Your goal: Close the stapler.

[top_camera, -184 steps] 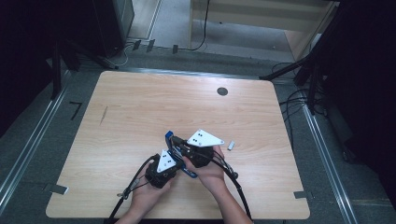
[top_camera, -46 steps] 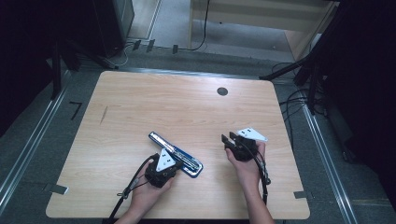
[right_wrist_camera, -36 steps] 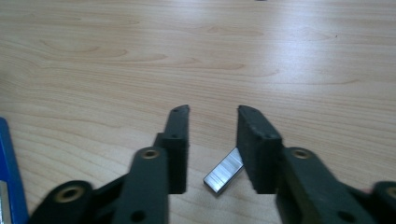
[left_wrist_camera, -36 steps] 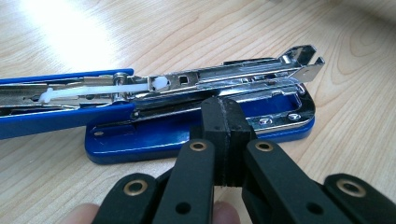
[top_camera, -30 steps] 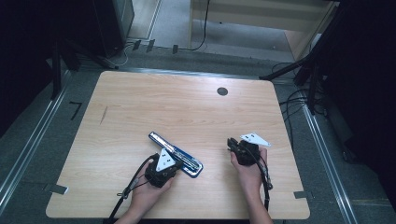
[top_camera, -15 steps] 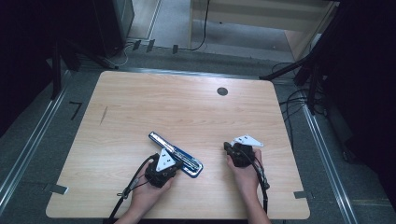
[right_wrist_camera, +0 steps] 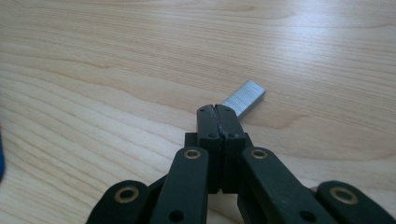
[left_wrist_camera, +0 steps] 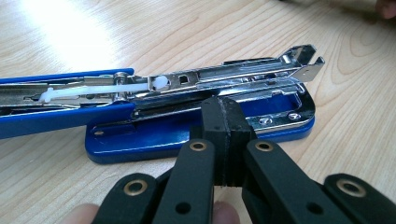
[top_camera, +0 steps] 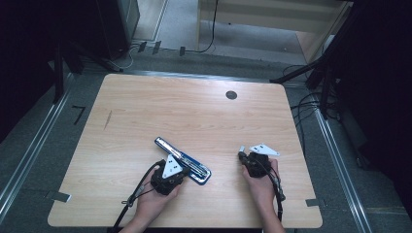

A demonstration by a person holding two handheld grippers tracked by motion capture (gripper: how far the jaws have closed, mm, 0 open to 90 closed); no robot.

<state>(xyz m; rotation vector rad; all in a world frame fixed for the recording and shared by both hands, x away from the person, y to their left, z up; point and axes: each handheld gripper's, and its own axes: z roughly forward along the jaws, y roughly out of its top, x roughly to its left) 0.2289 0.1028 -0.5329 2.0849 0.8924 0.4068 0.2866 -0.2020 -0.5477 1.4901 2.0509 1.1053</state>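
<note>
High view: wooden table (top_camera: 145, 121) w/ a blue stapler (top_camera: 182, 160) lying opened out flat, near the front edge, a bit left of centre. It runs diagonally, far end up-left, near end down-right. Left gripper (top_camera: 182, 171) sits just on the near side of the stapler, held by the left hand (top_camera: 154, 200); its grey plate overlaps the stapler's middle. Right gripper (top_camera: 241, 155) is well apart to the right of the stapler, in the right hand (top_camera: 261, 187), w/ a small pale bit at its tip, too small there to ID.

Left gripper view gives the detail the high view lacks: stapler (left_wrist_camera: 196, 100) has a blue base plate on the table and a chrome staple channel over it, open at the top, w/ a white plastic pusher inside and a forked metal end at the right. Blue top arm is swung out to the left. Left gripper (left_wrist_camera: 225, 112) jaws are pressed together, nothing between them; tips are right at the stapler's base edge, can't tell if touching.

Right gripper view: right gripper (right_wrist_camera: 217, 113) jaws clenched together, and a silver strip of staples (right_wrist_camera: 243, 97) sticks out just beyond the tips, angled up-right. Whether the jaws pinch its end or it just lies on the table behind them, can't tell. A blue sliver shows at that view's left edge.
</note>
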